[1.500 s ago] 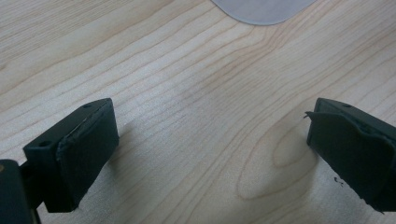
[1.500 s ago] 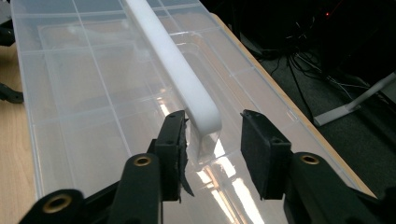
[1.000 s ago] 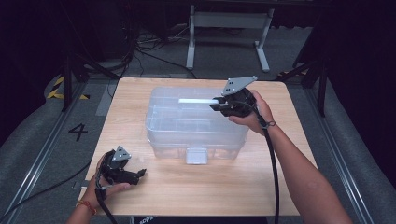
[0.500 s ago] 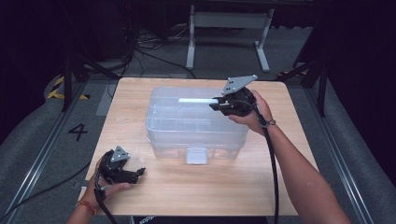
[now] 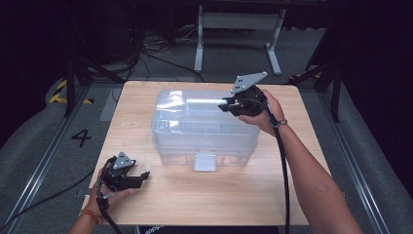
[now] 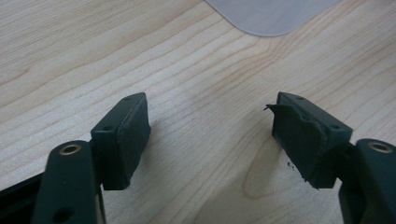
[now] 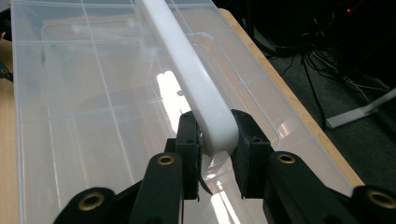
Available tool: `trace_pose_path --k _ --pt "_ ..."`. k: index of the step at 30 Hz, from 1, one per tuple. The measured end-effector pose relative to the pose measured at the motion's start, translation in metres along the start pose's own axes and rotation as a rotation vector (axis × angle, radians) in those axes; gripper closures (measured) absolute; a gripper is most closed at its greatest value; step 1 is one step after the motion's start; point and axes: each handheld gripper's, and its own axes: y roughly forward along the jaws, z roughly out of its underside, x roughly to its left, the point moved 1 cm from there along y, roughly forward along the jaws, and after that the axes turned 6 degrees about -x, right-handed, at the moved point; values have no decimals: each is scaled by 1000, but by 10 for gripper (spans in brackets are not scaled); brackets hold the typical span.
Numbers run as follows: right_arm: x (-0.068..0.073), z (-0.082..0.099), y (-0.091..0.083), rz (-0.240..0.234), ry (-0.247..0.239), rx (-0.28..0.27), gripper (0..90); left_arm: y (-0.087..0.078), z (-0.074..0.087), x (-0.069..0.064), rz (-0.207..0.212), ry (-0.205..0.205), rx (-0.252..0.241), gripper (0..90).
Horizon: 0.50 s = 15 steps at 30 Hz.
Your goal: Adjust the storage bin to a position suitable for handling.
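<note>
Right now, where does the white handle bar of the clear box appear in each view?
High view: white handle bar on the box top, its right end in the right gripper.
Left gripper view: a box corner at the top edge.
Right gripper view: running from top centre into the jaws.
Shared landmark: clear plastic box.

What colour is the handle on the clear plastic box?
White; the handle shows best in the right gripper view, held between the right tongs.

Your clear plastic box [image 5: 204, 129] sits mid-table, lid on. Its white handle [image 7: 196, 86] lies along the lid's top, far side.
</note>
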Motion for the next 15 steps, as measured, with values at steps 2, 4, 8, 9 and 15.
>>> trace_pose_path --k 2,4,8,9,15 --pt "-1 0 0 -1 4 -4 745 -1 -1 0 -9 16 9 318" --pt "-3 -1 0 -5 13 -8 744 -3 -6 -1 -29 60 15 342" --pt "-6 -3 0 -5 23 -6 743 -11 -19 -3 -26 89 -9 394" --pt "-8 -4 0 -9 32 -1 743 -16 -28 -4 -21 104 -25 456" --pt "-11 -7 0 -1 50 -2 741 -31 -54 -7 -17 165 -65 677"
